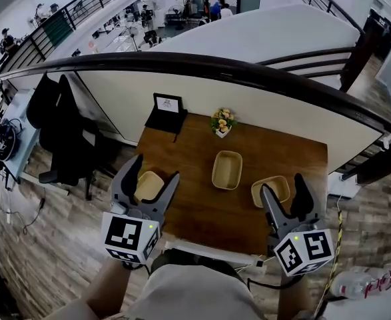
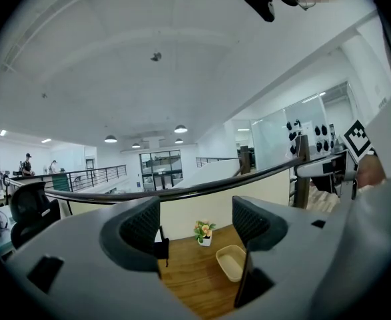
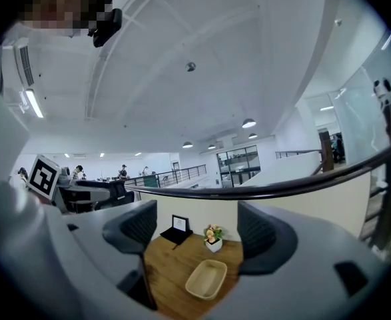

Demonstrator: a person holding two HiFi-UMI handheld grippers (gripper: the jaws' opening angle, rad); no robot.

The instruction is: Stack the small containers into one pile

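Laid out on table (image 1: pixel 195 209): left container (image 1: pixel 148 187) at 9 o'clock, middle container (image 1: pixel 227 170) at 12, right container (image 1: pixel 258 193) at 3. Probably light, stiff; pinch a rim wall. Left gripper (image 1: pixel 155 168), right gripper (image 1: pixel 282 184) spread wide, empty

place: open-plan office | mezzanine railing (image 1: pixel 215 67) | office chair (image 1: pixel 65 135) | desks (image 1: pixel 118 40)

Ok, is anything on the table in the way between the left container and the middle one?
Nothing visible. Only bare table lies between the left container and the middle container. The flower pot and the black stand sit at the far edge, off that path.
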